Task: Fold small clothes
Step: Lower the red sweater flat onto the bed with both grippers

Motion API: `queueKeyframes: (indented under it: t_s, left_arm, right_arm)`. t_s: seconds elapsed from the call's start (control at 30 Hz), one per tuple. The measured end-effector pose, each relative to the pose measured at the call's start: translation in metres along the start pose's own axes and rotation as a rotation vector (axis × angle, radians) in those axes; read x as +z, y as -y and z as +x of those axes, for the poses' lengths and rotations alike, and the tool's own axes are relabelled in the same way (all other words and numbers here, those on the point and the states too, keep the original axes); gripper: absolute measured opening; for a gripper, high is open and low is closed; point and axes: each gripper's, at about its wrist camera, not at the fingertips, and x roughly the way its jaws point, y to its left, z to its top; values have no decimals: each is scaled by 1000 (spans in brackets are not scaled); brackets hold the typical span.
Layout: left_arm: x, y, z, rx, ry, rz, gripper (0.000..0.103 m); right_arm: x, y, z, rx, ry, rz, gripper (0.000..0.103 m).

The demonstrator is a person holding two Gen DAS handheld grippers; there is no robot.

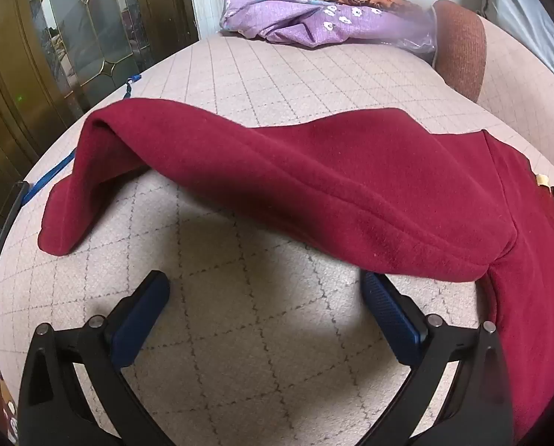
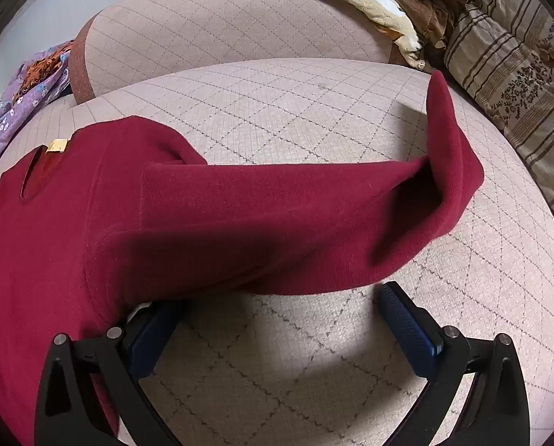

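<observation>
A dark red long-sleeved top (image 1: 351, 193) lies spread on a beige quilted bed cover (image 1: 262, 85). In the left wrist view its left sleeve runs out to the left, with the cuff (image 1: 65, 223) hanging down. My left gripper (image 1: 263, 290) is open and empty just in front of that sleeve. In the right wrist view the top (image 2: 72, 223) lies at the left, with a yellow neck label (image 2: 57, 145). Its other sleeve (image 2: 277, 215) reaches right and the cuff (image 2: 451, 148) is folded up. My right gripper (image 2: 277, 304) is open and empty, its left finger (image 2: 154, 338) under the sleeve's edge.
A purple flowered cloth (image 1: 314, 11) with an orange piece lies at the bed's far side; it also shows in the right wrist view (image 2: 20, 104). A crumpled blanket (image 2: 381, 0) and striped pillow (image 2: 518, 85) lie at the right. A glass-paned door (image 1: 72, 37) stands left.
</observation>
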Motion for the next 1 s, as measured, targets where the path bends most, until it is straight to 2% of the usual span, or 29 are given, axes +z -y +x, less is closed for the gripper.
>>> queueKeyframes:
  t_s: [0.03, 0.17, 0.4, 0.6, 0.7, 0.77, 0.87, 1.0]
  left_arm:
    - [0, -2, 1, -23, -11, -15, 103]
    - [0, -6, 0, -29, -10, -20, 103]
    - [0, 0, 0, -13, -11, -7, 103]
    - [0, 2, -8, -21, -71, -10, 103]
    - [-5, 8, -19, -72, -112, 7, 103]
    - [-10, 11, -34, -100, -94, 4, 103]
    - [-16, 19, -62, -134, -19, 16, 103]
    - [-20, 33, -93, -174, 32, 60, 103]
  right_arm:
    - [0, 0, 0, 1, -3, 1, 102]
    - [0, 0, 0, -1, -3, 0, 102]
    - [0, 0, 0, -1, -2, 0, 102]
    - [-1, 0, 0, -2, 1, -2, 102]
    - [0, 2, -2, 0, -19, -1, 102]
    - [-1, 2, -10, -1, -55, 15, 102]
    - [-7, 4, -36, 22, -80, 69, 102]
    - [-20, -3, -88, 73, -32, 117, 103]
